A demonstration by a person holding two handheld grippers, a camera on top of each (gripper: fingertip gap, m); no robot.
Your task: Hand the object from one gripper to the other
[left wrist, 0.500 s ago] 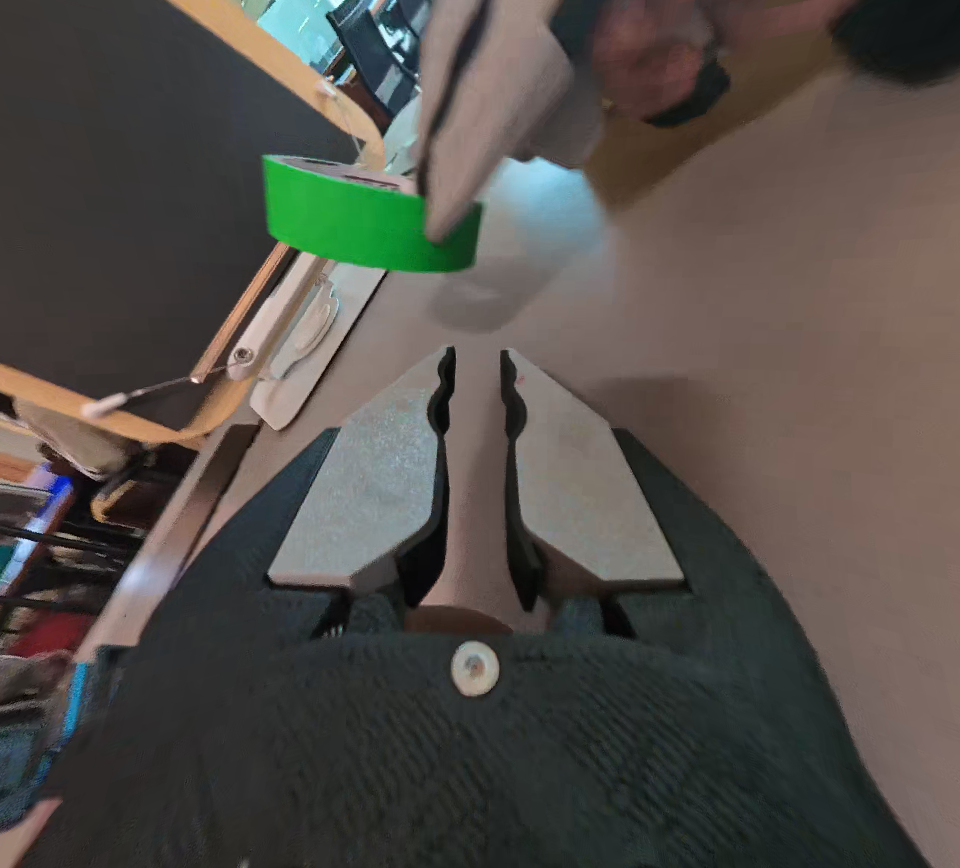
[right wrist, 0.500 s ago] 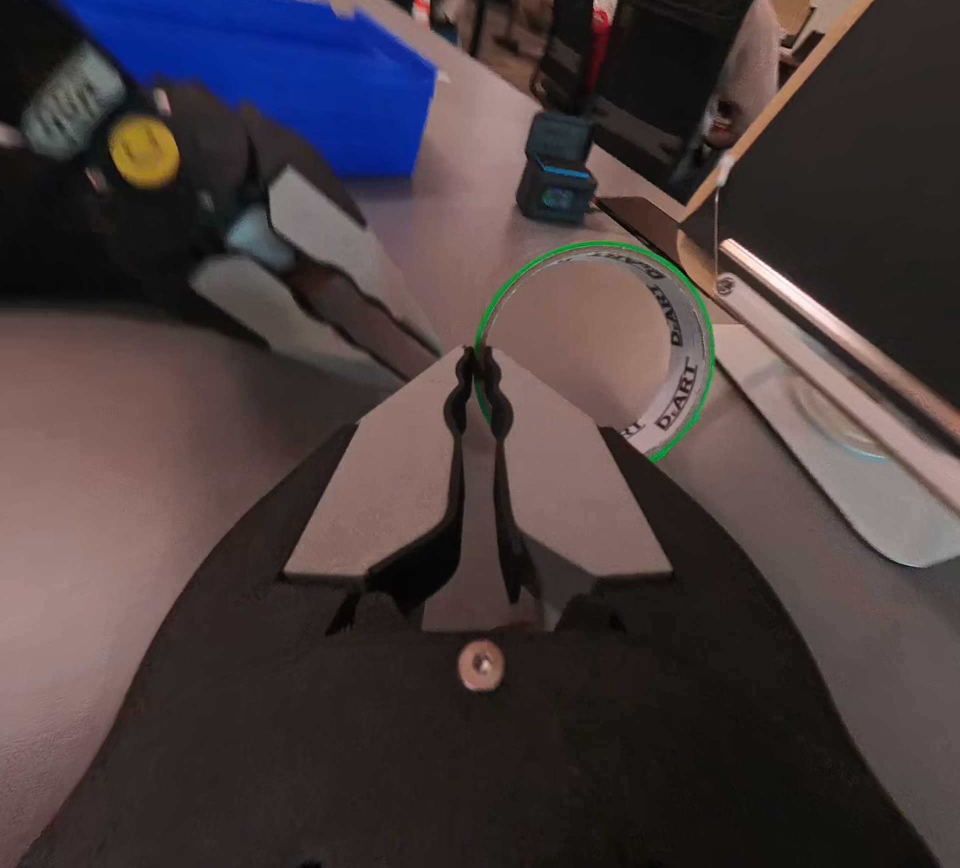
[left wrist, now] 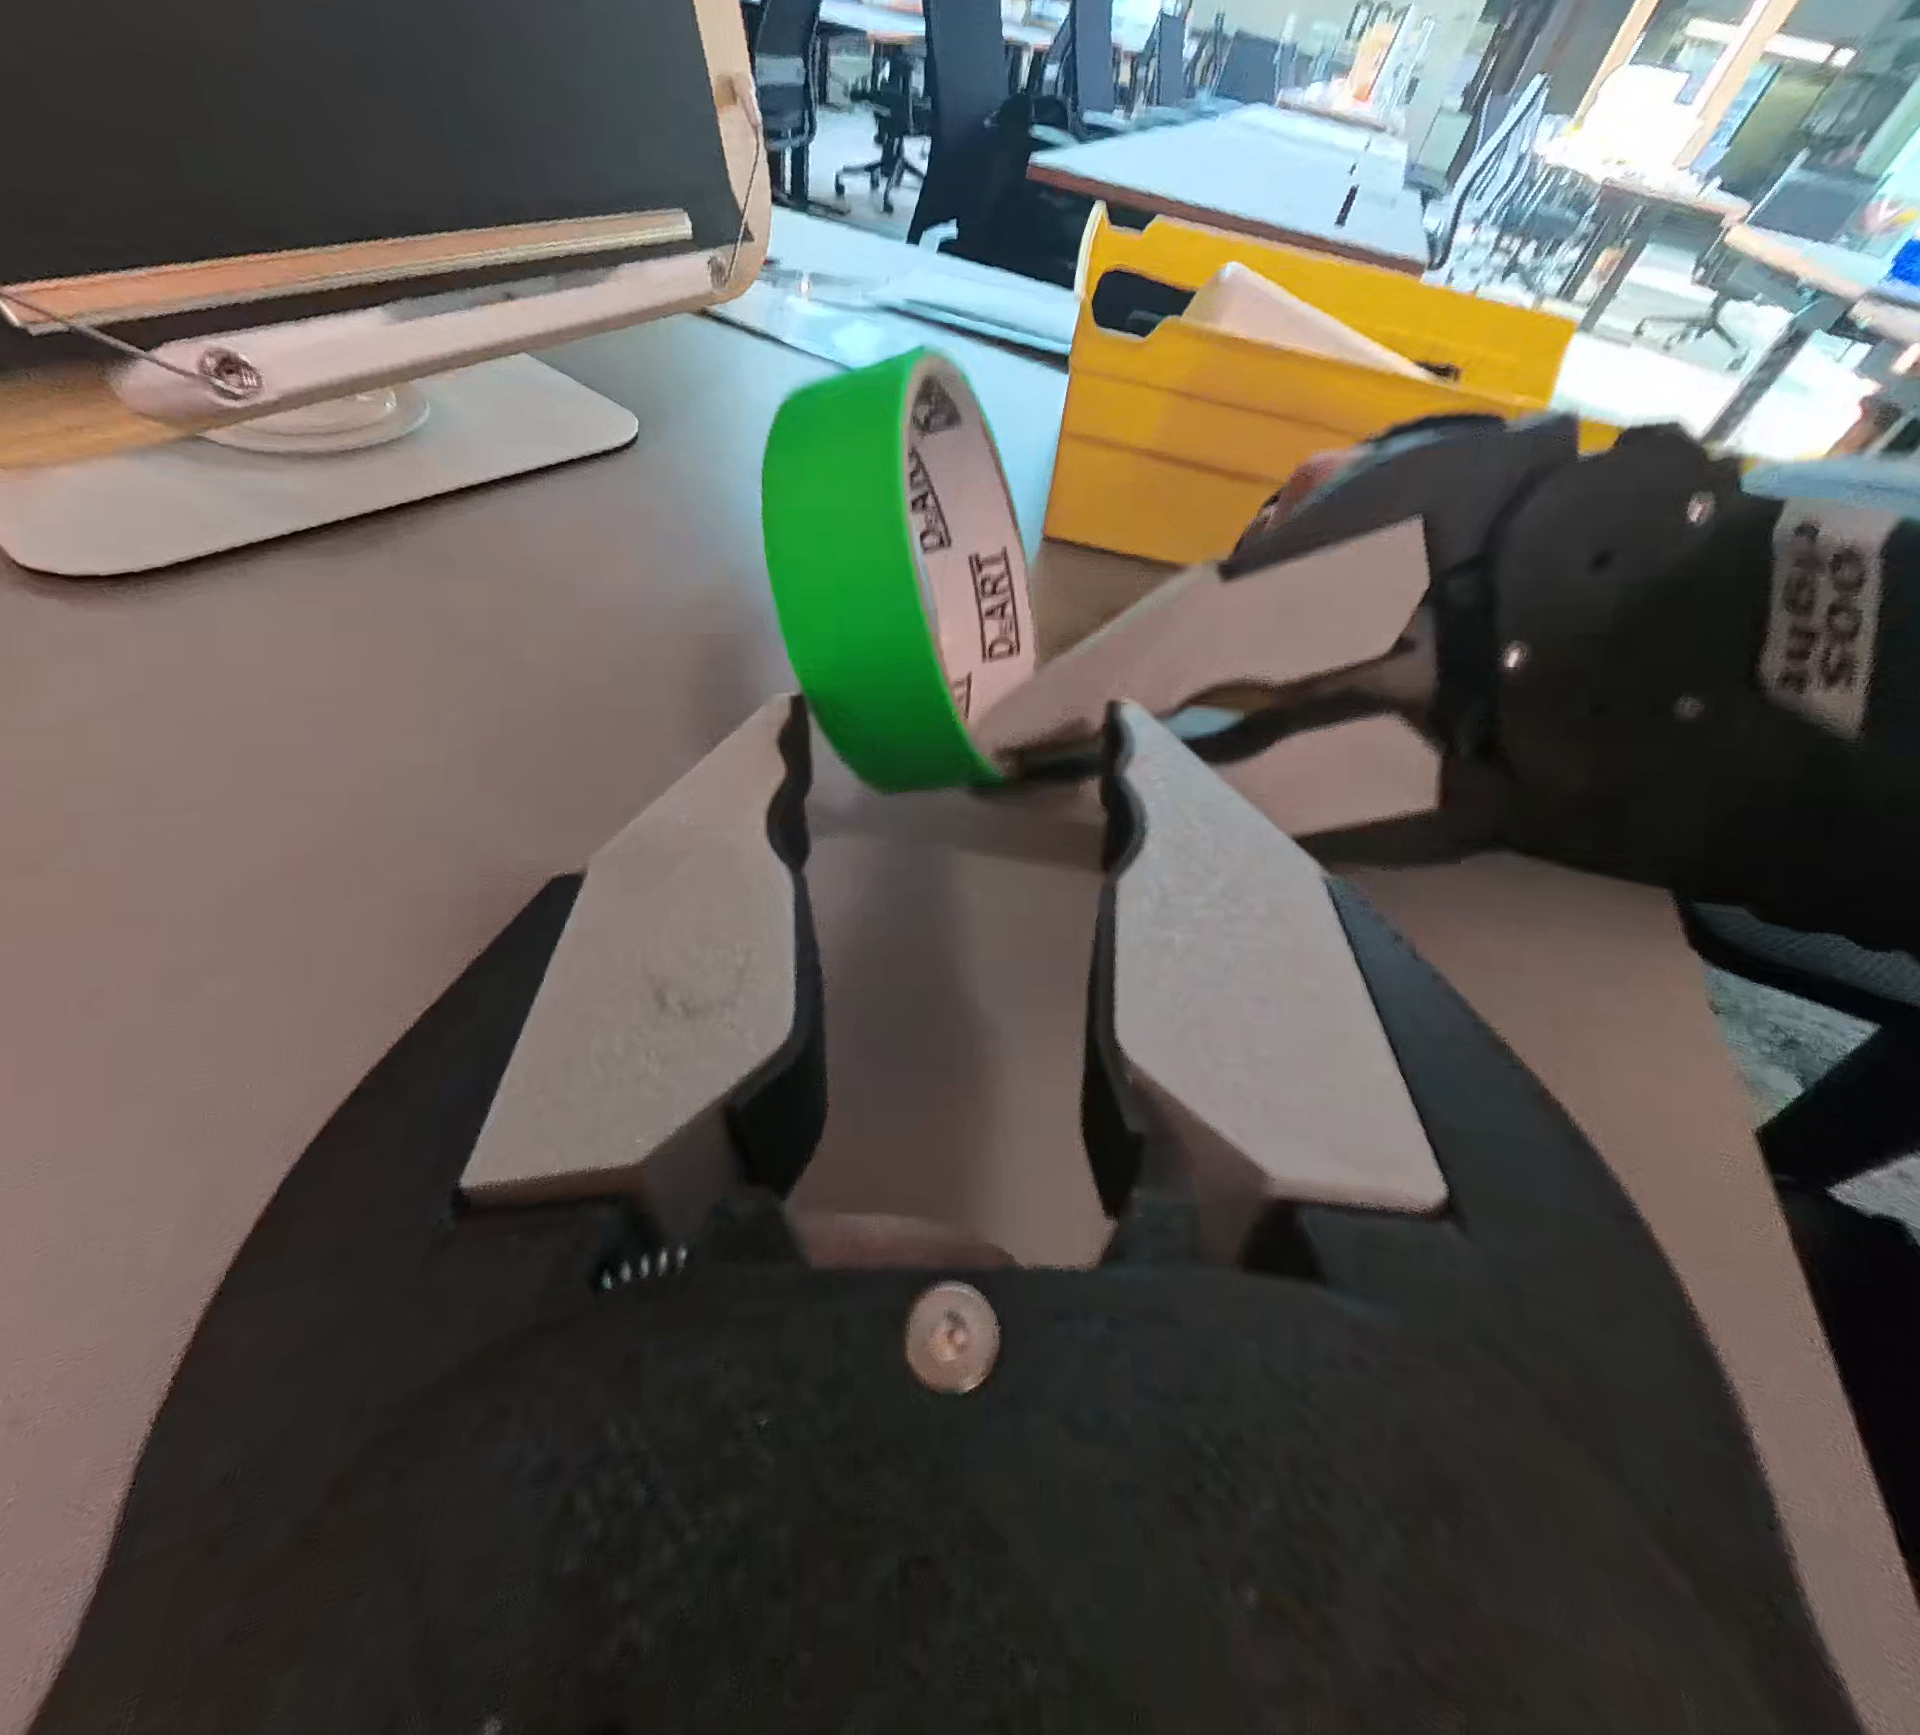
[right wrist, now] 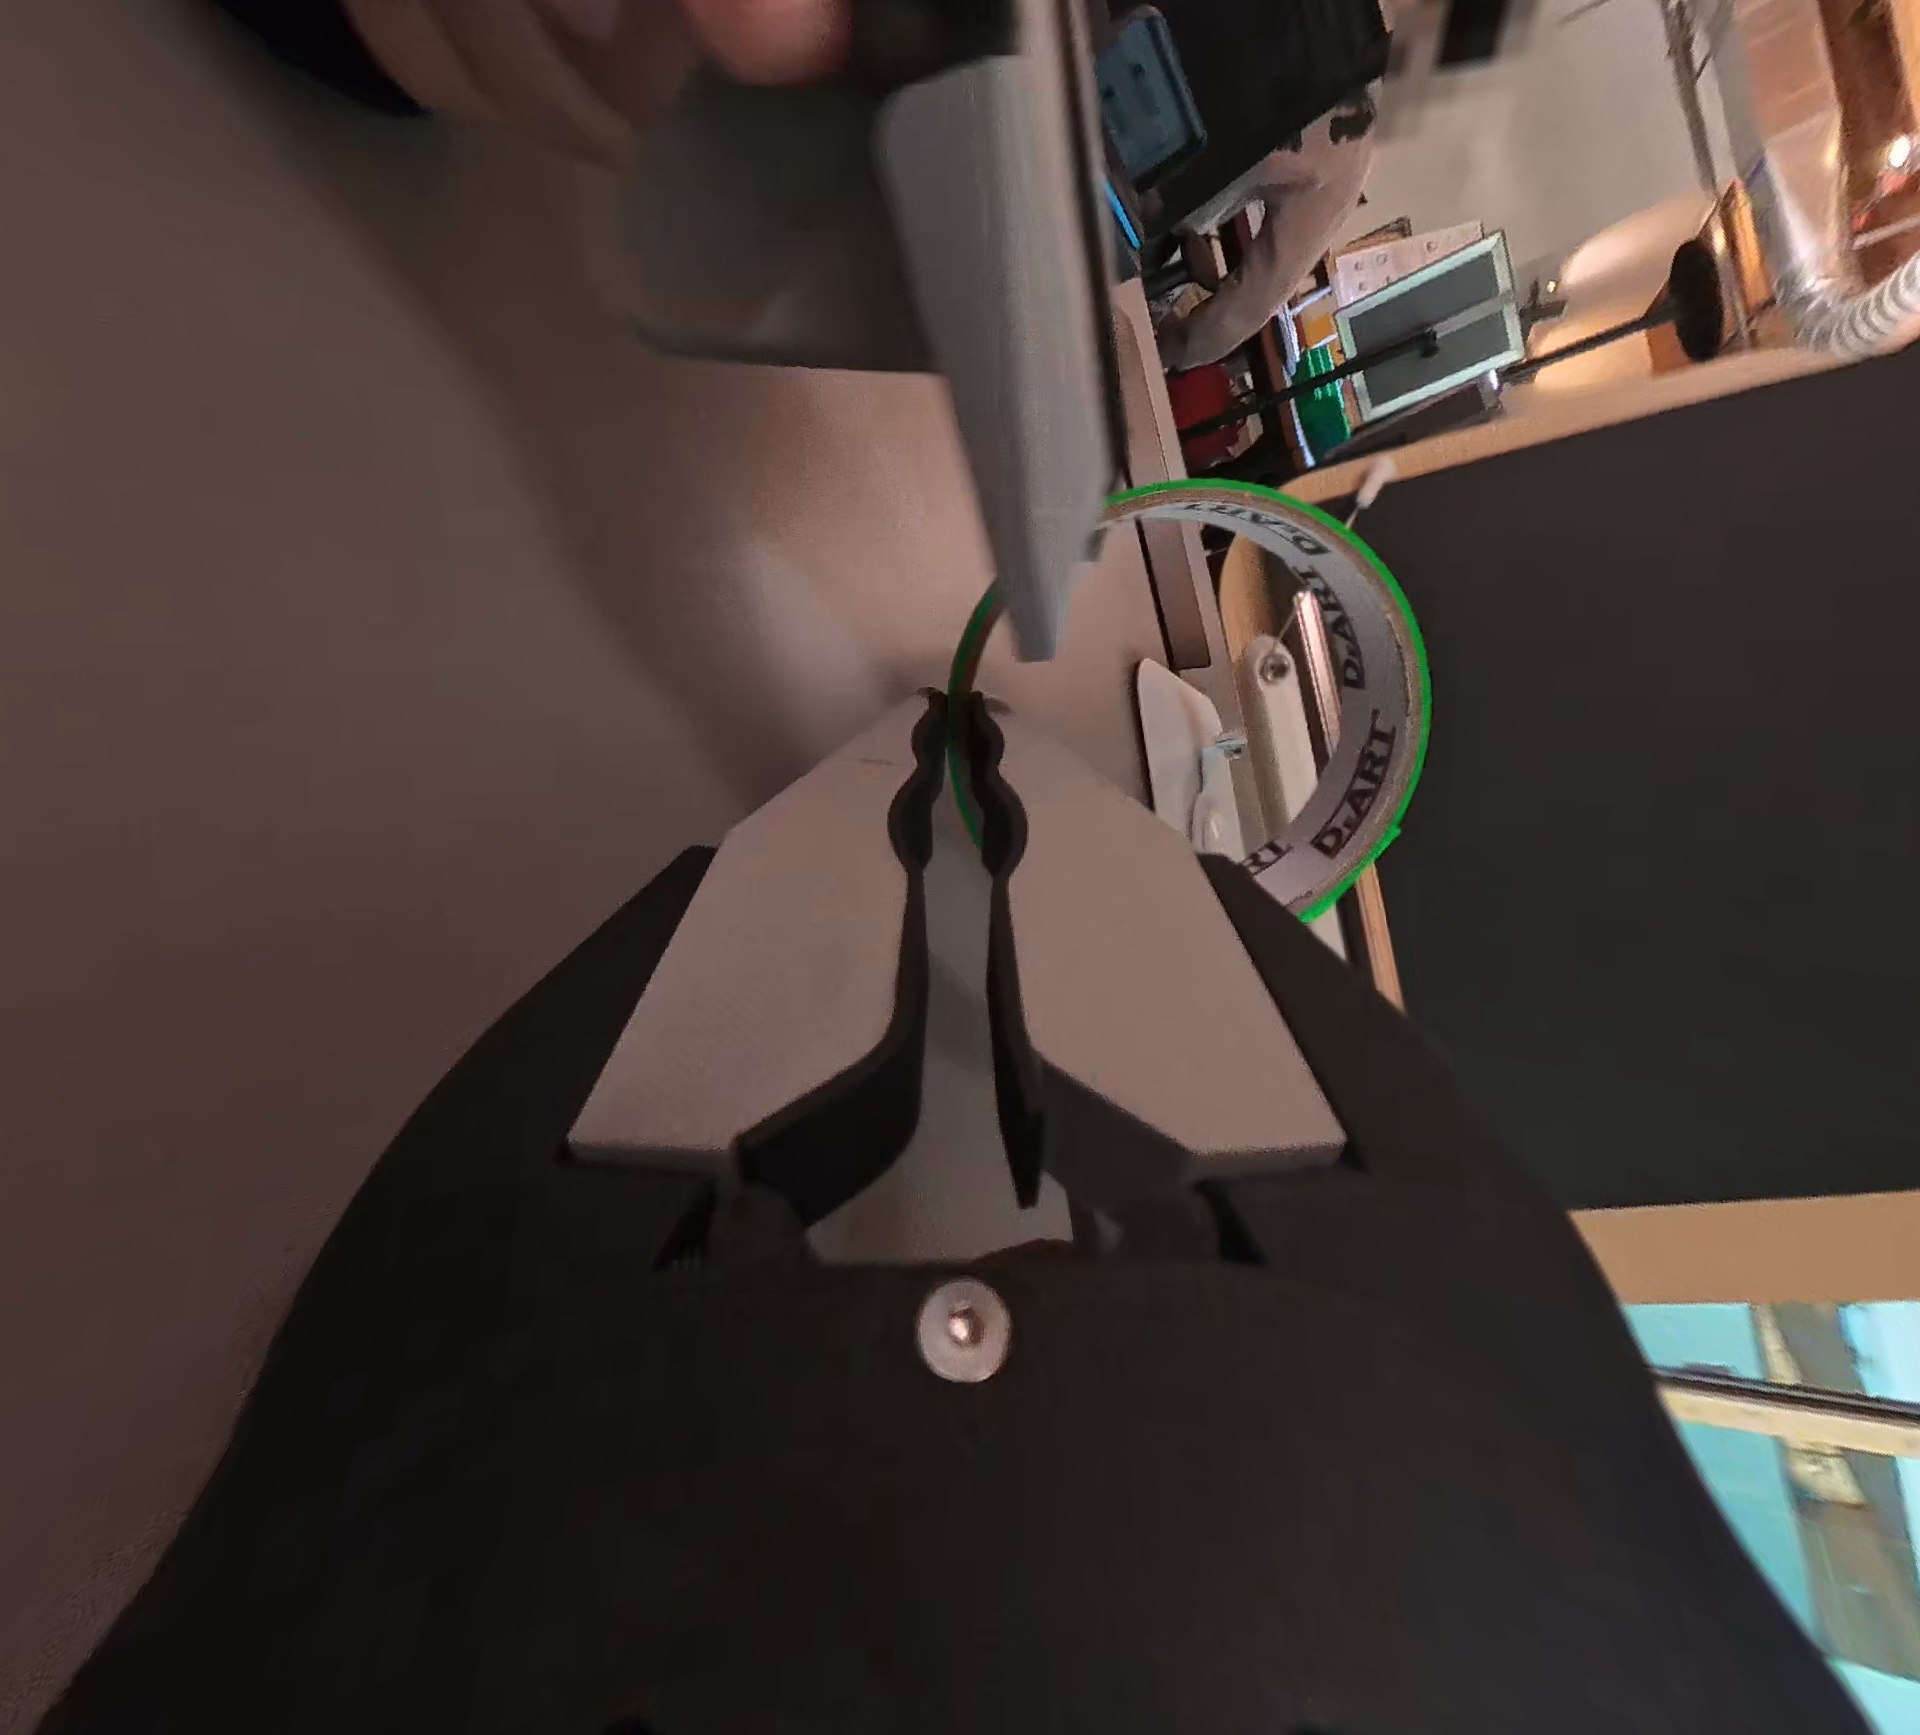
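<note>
Spread the left gripper (left wrist: 951, 745) wide, jaws well apart, from the narrow slit of half a second before. Swung the green tape roll (left wrist: 862, 584) from the upper left of the left wrist view, where it hung flat, to the centre, turned up on edge, off the grey table (left wrist: 364, 750) and just ahead of the open tips. Kept the right gripper (left wrist: 1013, 745), reaching in from the right of that frame, clamped on the roll's lower rim; in the right wrist view, the same pinch at frame centre (right wrist: 961, 719), thin wall between the tips. Judged the handover close: receiver opened and lined up, not yet closed, giver not yet released. Could not tell whether the blurred left finger at upper centre of the right wrist view touched the ring.

Looked a thin roll: bright green outside, pale printed core inside (right wrist: 1351, 750), wide hollow middle, round and undeformed under the grip.
</note>
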